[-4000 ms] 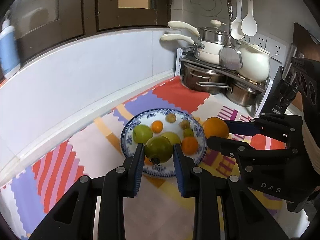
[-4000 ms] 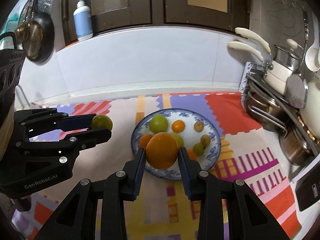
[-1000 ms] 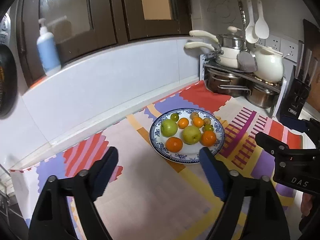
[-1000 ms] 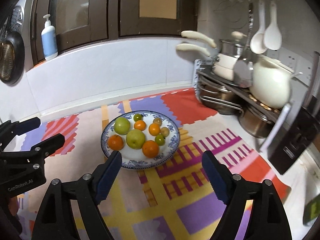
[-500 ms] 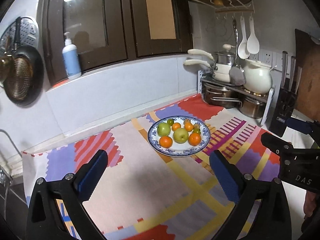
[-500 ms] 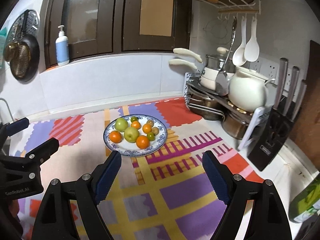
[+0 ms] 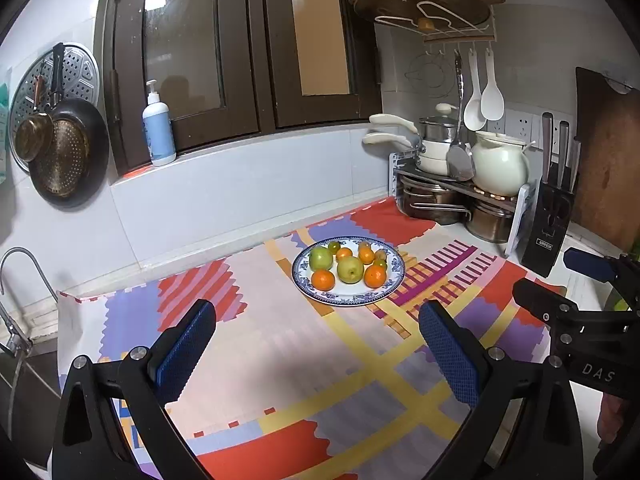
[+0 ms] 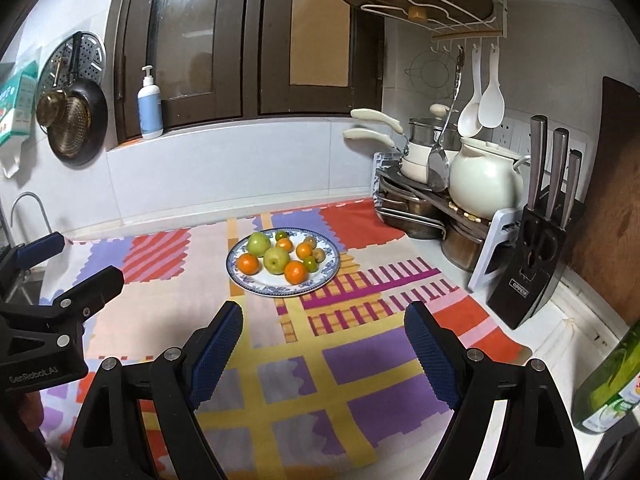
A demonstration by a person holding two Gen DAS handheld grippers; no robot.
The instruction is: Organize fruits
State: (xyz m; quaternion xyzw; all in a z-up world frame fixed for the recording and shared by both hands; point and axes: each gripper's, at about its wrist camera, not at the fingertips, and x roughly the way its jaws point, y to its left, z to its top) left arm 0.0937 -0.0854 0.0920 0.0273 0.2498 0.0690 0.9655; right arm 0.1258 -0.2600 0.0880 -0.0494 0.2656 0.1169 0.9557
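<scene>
A blue-and-white plate (image 7: 390, 286) sits on the patterned mat and holds several fruits: green apples (image 7: 350, 269), oranges (image 7: 323, 279) and small green and brown fruits. The plate also shows in the right wrist view (image 8: 256, 286). My left gripper (image 7: 316, 350) is open and empty, well back from the plate and above the mat. My right gripper (image 8: 322, 346) is open and empty, also well back from the plate. Each gripper shows at the edge of the other's view.
A pot rack (image 7: 452, 200) with pans and a white pot (image 7: 500, 168) stands at the right. A knife block (image 8: 532, 280) stands beside it. A green bottle (image 8: 612, 384) is at the near right. A tap (image 7: 16, 280) is at the left edge.
Four seconds ago each gripper held a fruit over the plate. Both are now open and empty and have pulled far back and up from the plate.
</scene>
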